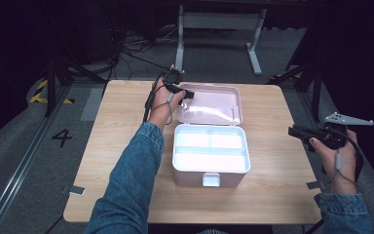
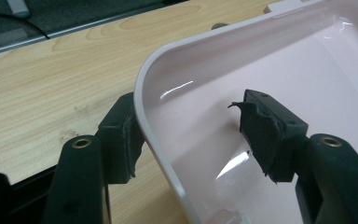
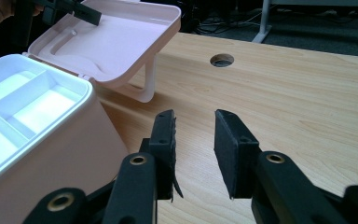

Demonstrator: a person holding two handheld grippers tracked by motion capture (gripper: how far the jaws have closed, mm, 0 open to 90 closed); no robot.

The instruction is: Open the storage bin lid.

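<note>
From the high view, a pink storage box (image 1: 210, 161) sits mid-frame on the wooden table (image 1: 272, 195), its white divided tray exposed because the lid (image 1: 209, 105) is thrown back. My left gripper (image 1: 184, 94) reaches to the lid's upper left corner, forearm stretched diagonally across the table; I judge I'm about to swing it shut. My right gripper (image 1: 297, 131) idles at the frame's right edge, off the table's side.

In the left gripper view, the jaws straddle the lid's rim (image 2: 142, 93), one outside, one inside, spread and not yet pinching.

In the right gripper view, the jaws stand apart over bare wood, holding nothing, with the box at left.
</note>
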